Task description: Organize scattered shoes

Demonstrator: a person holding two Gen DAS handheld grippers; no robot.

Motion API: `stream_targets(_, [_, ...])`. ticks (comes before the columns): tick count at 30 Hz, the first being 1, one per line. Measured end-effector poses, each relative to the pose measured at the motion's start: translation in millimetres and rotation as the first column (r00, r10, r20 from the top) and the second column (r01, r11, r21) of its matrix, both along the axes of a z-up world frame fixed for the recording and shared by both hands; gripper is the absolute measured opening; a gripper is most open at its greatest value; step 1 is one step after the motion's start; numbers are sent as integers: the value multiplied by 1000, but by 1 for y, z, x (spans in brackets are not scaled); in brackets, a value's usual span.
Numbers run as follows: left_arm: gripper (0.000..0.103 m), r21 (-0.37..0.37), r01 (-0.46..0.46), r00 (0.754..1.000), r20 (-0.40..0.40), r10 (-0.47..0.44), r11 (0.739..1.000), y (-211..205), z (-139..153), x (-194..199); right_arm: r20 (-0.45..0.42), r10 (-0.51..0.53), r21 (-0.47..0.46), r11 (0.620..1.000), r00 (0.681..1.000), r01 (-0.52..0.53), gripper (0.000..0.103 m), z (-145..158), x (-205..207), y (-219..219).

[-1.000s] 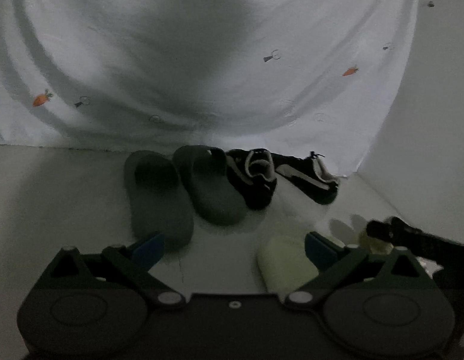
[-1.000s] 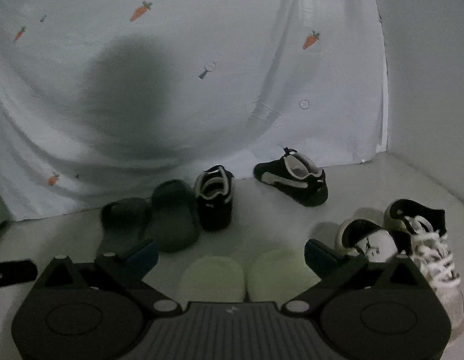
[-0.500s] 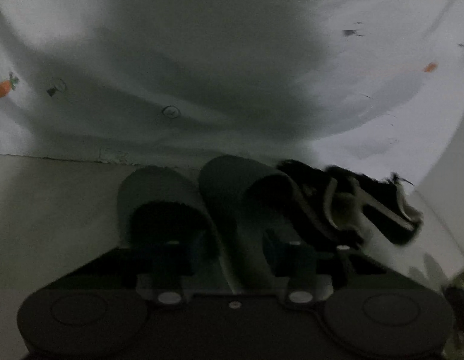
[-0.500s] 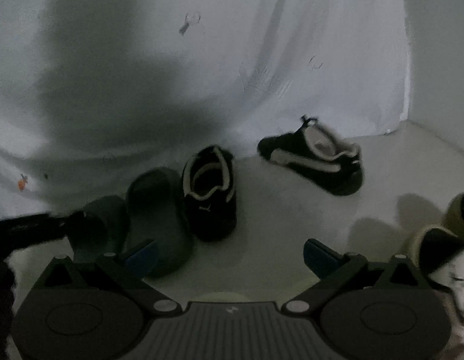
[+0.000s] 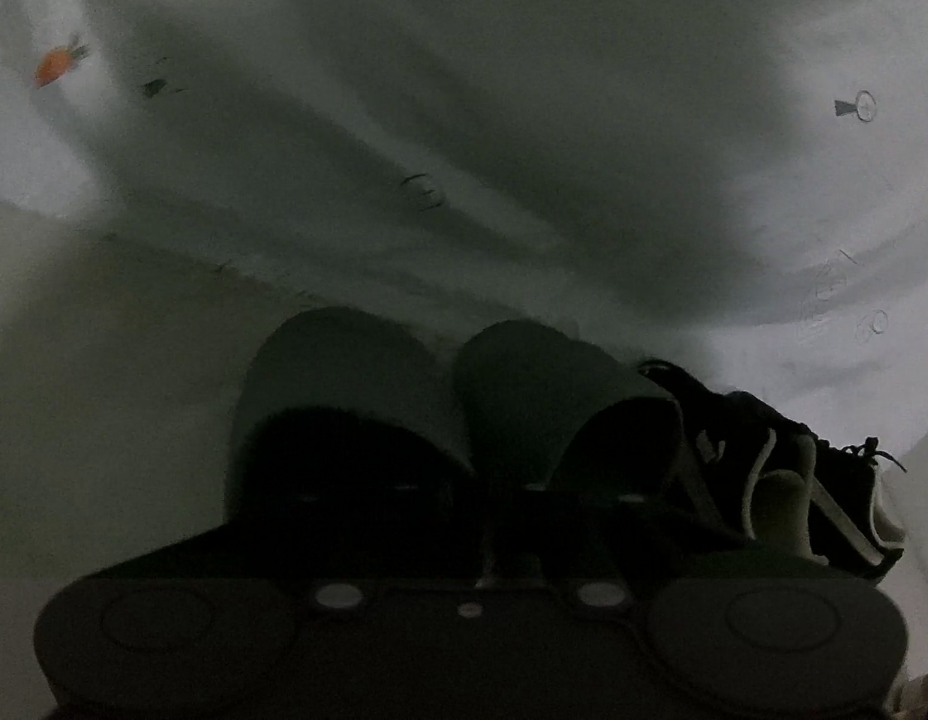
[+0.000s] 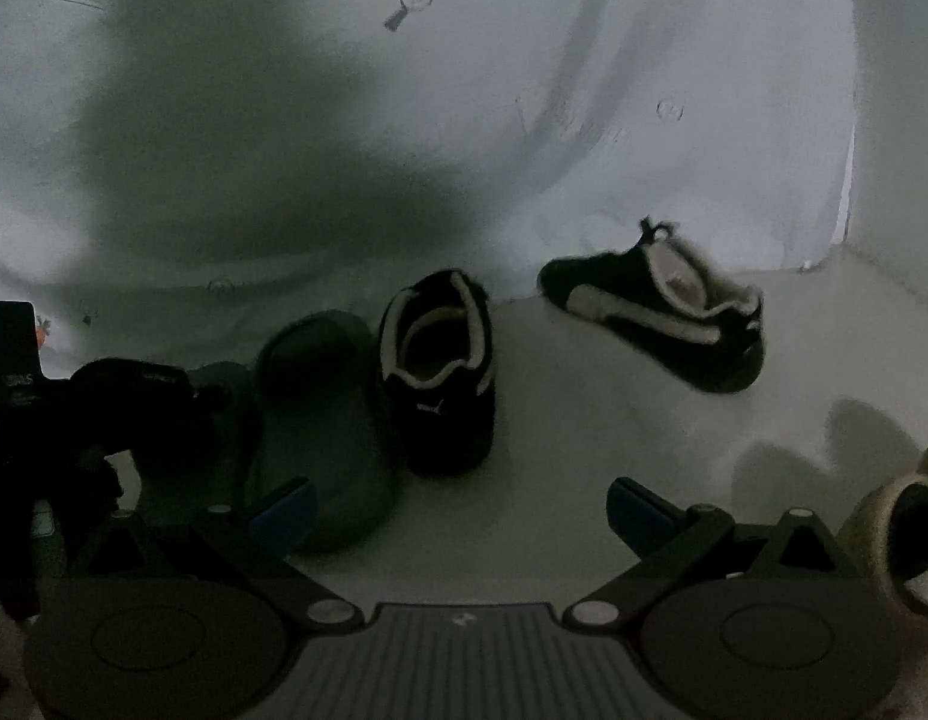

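- Behind everything hangs the white sheet (image 6: 643, 120), printed with small carrots, filling the far side of both views and carrying a broad dark shadow.
- The pale floor (image 6: 583, 420) under your shoes runs from the sheet's hem toward you.
- Your two grey slippers (image 5: 344, 396) lie side by side, toes pointing far, right in front of your left gripper (image 5: 469, 498).
- That left gripper sits low over the slippers' heels; its fingers are lost in darkness, so I cannot tell whether they grip anything.
- Your right gripper (image 6: 461, 504) hovers with its blue-tipped jaws spread wide, nothing between them.
- One black sneaker (image 6: 440, 372) stands touching the right slipper's side, heel toward you.
- The other black sneaker (image 6: 661, 312) lies well apart, far right, turned sideways near the sheet.
- A pale shoe (image 6: 901, 546) peeks in at the near right edge.
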State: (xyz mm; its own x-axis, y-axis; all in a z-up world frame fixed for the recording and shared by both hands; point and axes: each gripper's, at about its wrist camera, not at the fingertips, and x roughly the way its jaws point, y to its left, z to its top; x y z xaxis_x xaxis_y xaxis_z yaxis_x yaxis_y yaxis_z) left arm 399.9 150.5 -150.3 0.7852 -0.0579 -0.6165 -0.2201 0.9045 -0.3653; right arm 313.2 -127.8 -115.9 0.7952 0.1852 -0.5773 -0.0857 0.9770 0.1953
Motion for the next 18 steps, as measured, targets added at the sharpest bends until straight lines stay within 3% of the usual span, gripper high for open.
stream_targets(12, [7, -7, -4, 996, -84, 3, 1000, -12, 12, -165, 93, -45, 26, 999, 995, 43, 102, 32, -77, -23])
stream_targets(18, [7, -33, 92, 989, -114, -96, 995, -40, 15, -243, 94, -6, 14, 1000, 996, 5, 102, 33, -126, -25])
